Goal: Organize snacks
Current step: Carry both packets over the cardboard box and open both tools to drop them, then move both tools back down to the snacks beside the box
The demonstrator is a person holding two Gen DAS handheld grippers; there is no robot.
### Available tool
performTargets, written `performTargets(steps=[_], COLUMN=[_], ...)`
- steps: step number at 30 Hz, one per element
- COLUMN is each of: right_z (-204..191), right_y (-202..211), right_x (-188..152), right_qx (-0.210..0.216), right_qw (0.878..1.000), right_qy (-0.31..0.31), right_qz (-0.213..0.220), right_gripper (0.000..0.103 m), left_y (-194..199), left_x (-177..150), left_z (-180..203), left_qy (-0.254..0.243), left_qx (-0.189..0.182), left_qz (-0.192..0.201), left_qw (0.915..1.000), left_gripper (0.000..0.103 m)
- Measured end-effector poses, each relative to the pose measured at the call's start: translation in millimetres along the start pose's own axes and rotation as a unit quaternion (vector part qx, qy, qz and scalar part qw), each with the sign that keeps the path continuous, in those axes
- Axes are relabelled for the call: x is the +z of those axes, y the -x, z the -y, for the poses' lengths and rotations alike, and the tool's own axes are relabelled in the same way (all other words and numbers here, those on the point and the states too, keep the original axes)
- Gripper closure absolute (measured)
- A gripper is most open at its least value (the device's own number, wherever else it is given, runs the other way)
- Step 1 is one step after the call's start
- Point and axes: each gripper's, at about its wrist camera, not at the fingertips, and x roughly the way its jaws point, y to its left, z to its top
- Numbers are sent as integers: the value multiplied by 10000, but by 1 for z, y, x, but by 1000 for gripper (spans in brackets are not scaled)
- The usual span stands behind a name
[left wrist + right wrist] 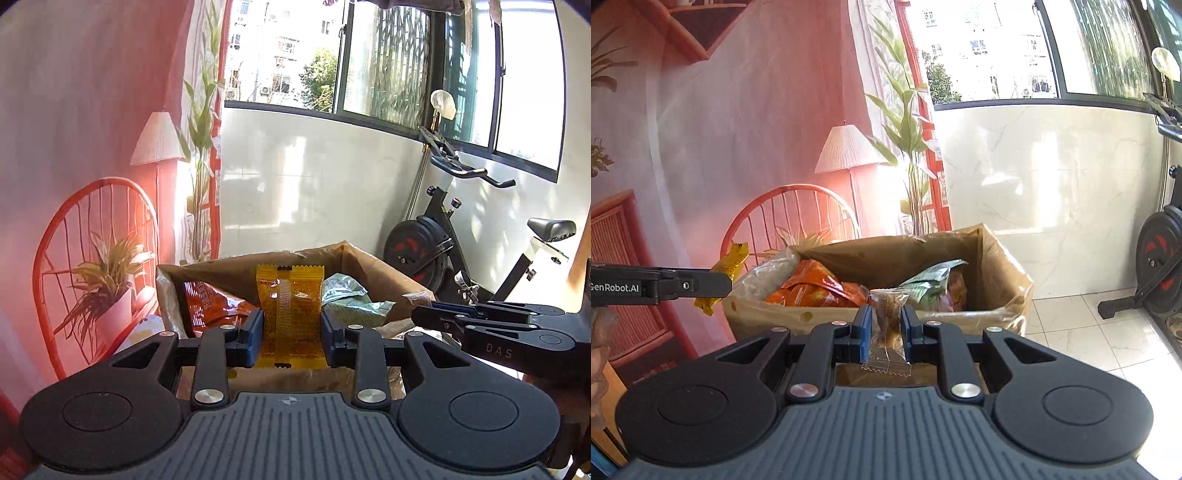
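My left gripper (291,325) is shut on a yellow snack packet (290,314), held upright in front of an open cardboard box (229,266). My right gripper (885,326) is shut on a small clear-wrapped brown snack (886,317), also held just before the box (997,266). Inside the box lie an orange bag (816,288) and a green bag (931,282); they also show in the left wrist view, the orange bag (207,302) left, the green bag (347,295) right. The left gripper (718,284) with the yellow packet (733,262) shows at the left of the right wrist view.
An exercise bike (461,236) stands to the right of the box by the white wall under the window. A backdrop with a printed red chair (790,218) and lamp (846,151) hangs on the left. Tiled floor (1089,332) lies to the right.
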Motion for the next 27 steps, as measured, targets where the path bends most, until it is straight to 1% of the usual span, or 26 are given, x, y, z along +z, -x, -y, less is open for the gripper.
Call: performTargets(steps=[3, 6, 8, 9, 10, 11, 12, 13, 14, 16, 18, 21, 23, 24, 25, 26, 27], right_z=[20, 33, 38, 40, 43, 44, 45, 46, 46, 44, 41, 36, 34, 33, 31, 30, 28], right_y=[-25, -46, -58, -63, -66, -66, -64, -61, -55, -45, -34, -17, -6, -1, 2, 7, 9], right_x=[15, 20, 18, 16, 15, 13, 11, 10, 7, 4, 0, -7, -13, -17, -20, -25, -29], right_qx=[-274, -479, -527, -540, -546, -545, -521, -486, -434, -357, -239, -82, -9, 19, 43, 77, 117], right_qw=[9996, 9985, 9977, 9972, 9967, 9966, 9968, 9971, 9975, 9979, 9984, 9985, 9983, 9981, 9979, 9976, 9973], right_qy=[-63, -44, -19, -15, -44, -90, -139, -176, -208, -229, -270, -363, -433, -463, -483, -500, -509], right_qz=[-90, -269, -425, -521, -592, -617, -596, -560, -515, -494, -434, -397, -402, -408, -431, -478, -521], right_gripper=[85, 85, 84, 83, 82, 79, 75, 67, 65, 65, 65, 65, 64, 63, 57, 55, 55], left_y=[-38, -75, -94, -103, -108, -110, -109, -106, -104, -95, -82, -62, -48, -42, -37, -31, -27], left_x=[16, 18, 17, 14, 12, 8, 6, 4, 3, 2, 1, 2, -1, -3, -6, -10, -14], left_z=[10, 12, 12, 10, 10, 8, 7, 6, 5, -1, -6, -8, -12, -14, -16, -18, -20], left_qy=[-73, -31, 92, 163, 186, 187, 170, 155, 153, 216, 200, -17, 47, 92, 127, 152, 178], left_qx=[-56, 97, 62, 0, -14, 2, 36, 52, 42, -8, -86, 37, -10, -60, -92, -101, -103], left_qz=[-176, -340, -518, -640, -718, -759, -750, -744, -755, -807, -774, -650, -610, -610, -623, -645, -675], left_qw=[9998, 9994, 9986, 9978, 9972, 9969, 9970, 9971, 9970, 9965, 9968, 9979, 9981, 9981, 9979, 9978, 9975], left_gripper=[69, 68, 68, 64, 54, 48, 41, 40, 40, 40, 40, 36, 34, 34, 34, 34, 34])
